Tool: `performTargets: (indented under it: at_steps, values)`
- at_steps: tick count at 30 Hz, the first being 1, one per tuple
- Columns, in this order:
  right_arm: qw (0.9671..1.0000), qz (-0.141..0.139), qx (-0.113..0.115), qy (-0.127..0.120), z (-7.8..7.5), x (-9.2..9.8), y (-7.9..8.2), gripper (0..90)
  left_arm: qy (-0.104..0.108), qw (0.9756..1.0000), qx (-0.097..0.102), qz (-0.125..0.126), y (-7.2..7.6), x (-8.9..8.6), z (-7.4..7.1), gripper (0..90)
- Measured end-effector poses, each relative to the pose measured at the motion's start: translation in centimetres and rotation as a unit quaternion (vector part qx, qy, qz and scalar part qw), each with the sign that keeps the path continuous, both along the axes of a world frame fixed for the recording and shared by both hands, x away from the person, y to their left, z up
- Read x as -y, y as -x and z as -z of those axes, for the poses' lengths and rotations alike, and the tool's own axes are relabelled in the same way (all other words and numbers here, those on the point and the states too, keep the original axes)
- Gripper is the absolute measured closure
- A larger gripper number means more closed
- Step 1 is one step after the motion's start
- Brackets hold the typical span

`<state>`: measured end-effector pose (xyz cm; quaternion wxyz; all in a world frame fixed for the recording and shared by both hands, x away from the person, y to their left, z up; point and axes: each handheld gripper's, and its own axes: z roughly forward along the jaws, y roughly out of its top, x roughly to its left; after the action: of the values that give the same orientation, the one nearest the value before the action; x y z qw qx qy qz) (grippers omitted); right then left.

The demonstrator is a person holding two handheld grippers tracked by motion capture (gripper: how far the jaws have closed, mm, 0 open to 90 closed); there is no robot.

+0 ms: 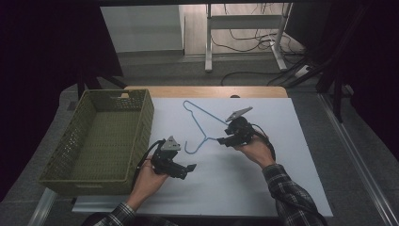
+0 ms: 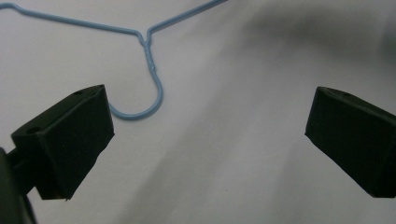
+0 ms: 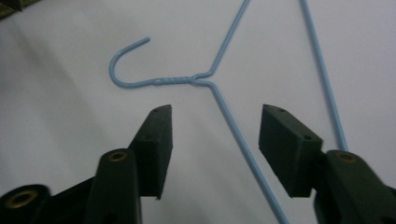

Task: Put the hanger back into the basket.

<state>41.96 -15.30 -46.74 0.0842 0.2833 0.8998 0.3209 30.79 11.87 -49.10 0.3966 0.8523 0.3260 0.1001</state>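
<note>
Where the tabletop (image 1: 263, 188) meets its left edge, a green woven basket (image 1: 141, 136) stands upright with nothing visible inside it, its right wall just beside the white sheet that covers the working surface. Near the basket's right front corner, the left hand (image 1: 149, 176) holds the left claw (image 1: 189, 169), which points to the right above the white surface; in the left gripper view its two black jaws stand wide apart, released, with bare white surface between them and nothing touching either pad. Ahead of those jaws in that view lies the blue wire hanger (image 2: 150, 51), its hook curving down toward the left jaw but apart from it. In the high view the hanger (image 1: 203, 123) lies flat near the middle of the sheet, hook toward the person and triangle toward the far edge. At the hanger's right side, the right hand (image 1: 256, 149) holds the right claw (image 1: 221, 140), pointing left at the neck. In the right gripper view its jaws are parted, released, and one arm of the hanger (image 3: 236, 137) runs between them, closing on nothing; whether either pad touches the wire cannot be told. A plaid sleeve (image 1: 291, 197) covers the right forearm.
</note>
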Motion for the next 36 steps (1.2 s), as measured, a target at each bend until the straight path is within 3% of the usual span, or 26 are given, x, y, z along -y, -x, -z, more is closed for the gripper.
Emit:
performTargets:
  at_steps: [3, 8, 14, 16, 23, 29, 31, 34, 35, 36]
  values:
    - [0.9996, -0.02, -0.002, 0.019, 1.2, -0.8, -1.4, 58.8, -0.003, 1.0, -0.003, -0.005, -0.1, -0.1, 0.1, 1.1]
    - [0.9987, -0.033, -0.019, 0.033, 2.7, -1.3, -2.8, 68.4, 0.008, 0.9997, -0.02, -0.014, -0.4, -0.3, 0.4, 1.0]
    - [0.9975, -0.047, -0.015, 0.051, 3.8, -1.7, -3.5, 74.1, 0.004, 0.9995, -0.024, -0.019, -0.5, -0.2, 0.6, 1.0]
    - [0.9961, -0.061, -0.01, 0.063, 4.4, -1.9, -3.6, 82.5, 0.001, 0.9995, -0.025, -0.019, -0.5, -0.2, 0.6, 1.1]
    - [0.9952, -0.077, -0.001, 0.06, 4.2, -1.9, -3.4, 85.8, -0.001, 0.9995, -0.03, -0.01, -0.4, -0.1, 0.6, 1.5]
    - [0.9966, -0.07, -0.002, 0.044, 3.6, -1.7, -3.3, 86.4, -0.021, 0.9989, -0.03, -0.029, -0.4, -0.2, 0.6, 5.9]
    - [0.9971, -0.07, -0.003, 0.032, 3.2, -1.3, -3.3, 86.4, -0.019, 0.9981, -0.033, -0.049, -0.6, -0.5, 0.5, 13.5]
    - [0.9974, -0.067, -0.004, 0.025, 2.9, -1.1, -3.2, 86.5, -0.016, 0.9975, -0.033, -0.061, -0.8, -0.6, 0.4, 39.1]
    - [0.9976, -0.066, -0.005, 0.022, 2.7, -1.0, -3.1, 86.4, -0.019, 0.9967, -0.038, -0.069, -1.0, -0.7, 0.5, 39.1]
    - [0.9977, -0.065, -0.005, 0.02, 2.6, -1.0, -3.1, 86.4, -0.02, 0.9963, -0.045, -0.07, -1.4, -0.7, 0.6, 55.0]
